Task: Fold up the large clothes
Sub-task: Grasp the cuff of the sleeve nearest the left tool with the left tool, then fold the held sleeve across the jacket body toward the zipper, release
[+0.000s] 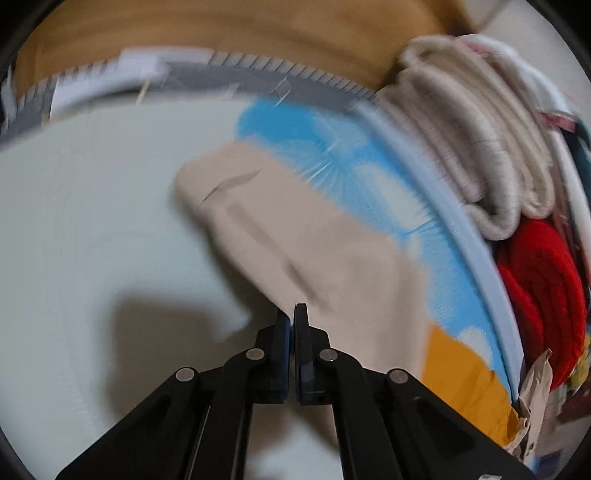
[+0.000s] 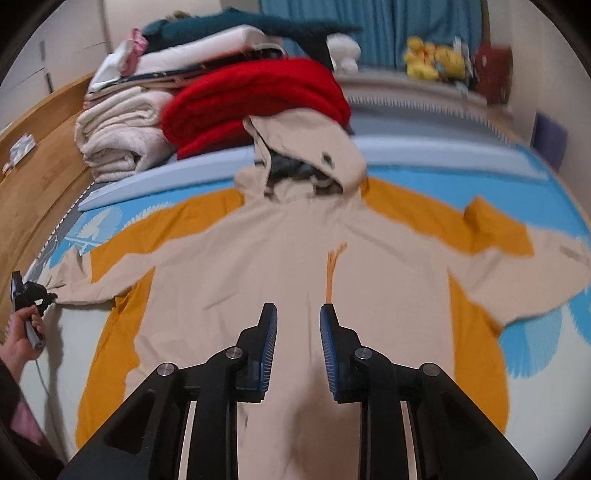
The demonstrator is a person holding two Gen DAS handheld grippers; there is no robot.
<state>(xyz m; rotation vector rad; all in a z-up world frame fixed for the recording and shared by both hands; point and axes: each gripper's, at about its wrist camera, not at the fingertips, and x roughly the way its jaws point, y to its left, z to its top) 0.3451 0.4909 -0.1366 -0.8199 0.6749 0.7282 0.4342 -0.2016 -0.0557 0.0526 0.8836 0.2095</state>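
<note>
Beige hooded jacket spread flat — left hand-held gripper clamping sleeve, right hand-held gripper apart, red blanket behind.

red blanket | cream towels – stacked | yellow plush toy | blue curtain

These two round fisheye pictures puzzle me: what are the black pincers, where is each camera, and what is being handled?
Each picture comes from a camera on a hand-held two-finger gripper, looking along its fingers. No robot: a person's hand shows at the right view's edge, holding the left gripper. The left gripper is shut on the sleeve end of a beige and mustard hooded jacket, which lies spread out, sleeves apart, on a blue and white patterned bed cover. The right gripper is open above the jacket's middle, holding nothing. Behind are folded cream blankets and a red blanket.
</note>
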